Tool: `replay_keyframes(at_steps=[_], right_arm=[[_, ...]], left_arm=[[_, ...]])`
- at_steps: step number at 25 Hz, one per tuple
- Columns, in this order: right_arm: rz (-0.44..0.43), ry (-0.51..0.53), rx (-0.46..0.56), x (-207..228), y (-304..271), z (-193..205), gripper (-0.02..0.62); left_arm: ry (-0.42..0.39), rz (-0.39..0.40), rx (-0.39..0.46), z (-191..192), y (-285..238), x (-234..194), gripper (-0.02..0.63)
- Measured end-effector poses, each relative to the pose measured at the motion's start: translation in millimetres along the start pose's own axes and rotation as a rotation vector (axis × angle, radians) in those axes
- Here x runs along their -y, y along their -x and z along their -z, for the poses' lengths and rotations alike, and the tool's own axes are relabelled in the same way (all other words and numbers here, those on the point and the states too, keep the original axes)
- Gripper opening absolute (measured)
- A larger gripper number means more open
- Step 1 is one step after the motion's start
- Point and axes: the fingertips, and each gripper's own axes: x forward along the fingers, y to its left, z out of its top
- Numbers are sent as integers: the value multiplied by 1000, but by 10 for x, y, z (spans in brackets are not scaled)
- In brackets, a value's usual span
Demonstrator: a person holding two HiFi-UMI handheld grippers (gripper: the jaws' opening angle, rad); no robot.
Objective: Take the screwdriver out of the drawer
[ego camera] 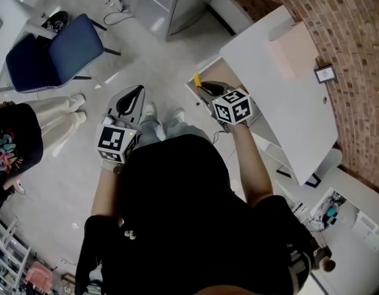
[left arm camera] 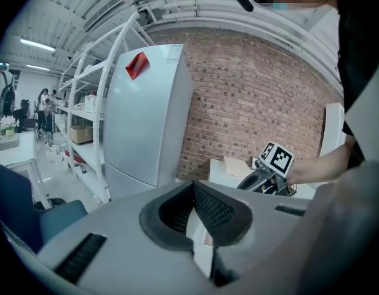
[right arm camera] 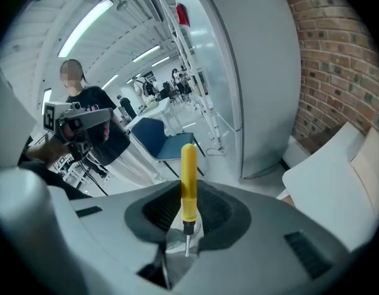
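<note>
A screwdriver (right arm camera: 189, 183) with a yellow handle is clamped in my right gripper (right arm camera: 187, 209). Its handle sticks out past the jaws and its thin metal shaft points back toward the camera. In the head view the right gripper (ego camera: 208, 90) holds the screwdriver (ego camera: 197, 80) in the air above the open drawer (ego camera: 223, 74) under the white desk (ego camera: 282, 103). My left gripper (ego camera: 138, 91) hangs to the left over the floor, away from the drawer. Its jaws meet with nothing between them (left arm camera: 193, 189).
A blue chair (ego camera: 54, 51) stands on the floor at the upper left. A person (ego camera: 11, 140) stands at the left edge. A tan box (ego camera: 294, 48) lies on the desk, against the brick wall (ego camera: 355, 54). A tall white fridge (left arm camera: 146, 115) stands ahead.
</note>
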Motion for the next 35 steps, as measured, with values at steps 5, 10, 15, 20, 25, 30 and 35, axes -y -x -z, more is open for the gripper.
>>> replay_keyframes(at_steps=[5,10,15,20,25,30,35], right_arm=[[16,21,129,-177,284,-353,89],[27,44,278,-299,585,-736,89],[29,71,415,-385,855,-1055,89],[42,112,516,-490,1075,-1300,89],[60,148,567,-565,1181,-1432,89],[65,174,617,-662,1236,-1521,89],[68,206,648,-755,1269,-1596,88]], left_arm=[[-12,3,39,-177,19,-15,3],[-37,4,80,-382,19,-13,3],[-46,10,115,-540,8,-4,3],[-50,5,150,-704,50,-18,3],[-46,-1,187,-861,95,-33,3],[-43,-12,215,-960,173,-68,3],[-50,-13,228,-1013,221,-83,3]])
